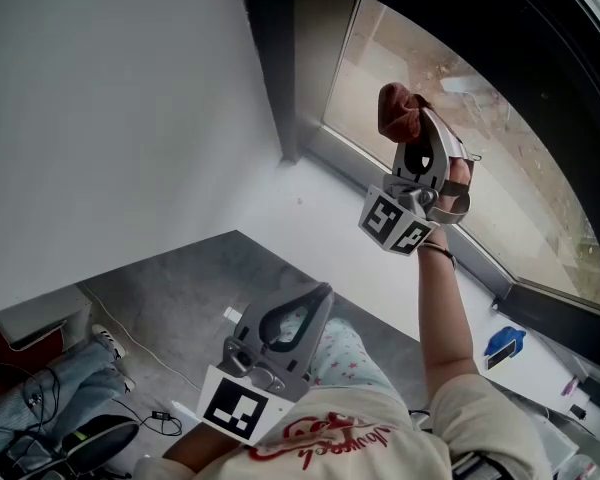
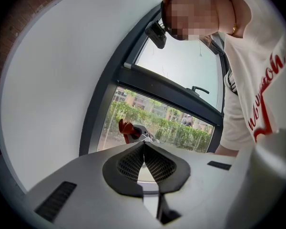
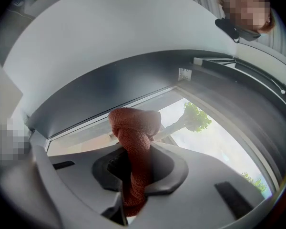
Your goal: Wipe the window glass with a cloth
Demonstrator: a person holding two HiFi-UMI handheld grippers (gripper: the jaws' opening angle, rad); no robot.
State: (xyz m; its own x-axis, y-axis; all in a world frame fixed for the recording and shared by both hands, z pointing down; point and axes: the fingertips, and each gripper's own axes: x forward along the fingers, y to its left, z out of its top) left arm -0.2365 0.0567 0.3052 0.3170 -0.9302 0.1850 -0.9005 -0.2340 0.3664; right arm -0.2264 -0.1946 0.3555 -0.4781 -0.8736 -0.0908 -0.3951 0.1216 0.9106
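A rust-red cloth (image 1: 400, 113) is bunched in my right gripper (image 1: 408, 131), which is shut on it and raised close to the window glass (image 1: 480, 158). In the right gripper view the cloth (image 3: 133, 147) sticks out between the jaws, its knotted end toward the glass (image 3: 209, 137) near the dark lower frame. My left gripper (image 1: 315, 303) hangs low by my lap, shut, holding nothing. Its own view shows the jaws pressed together at the gripper (image 2: 144, 147), with the cloth (image 2: 125, 128) far off against the pane (image 2: 167, 123).
A white wall (image 1: 110, 118) meets the dark window frame (image 1: 275, 58) at the left. A white sill (image 1: 340, 228) runs below the glass, with a blue object (image 1: 504, 343) on it at right. Cables and clothes (image 1: 50, 398) lie on the grey floor.
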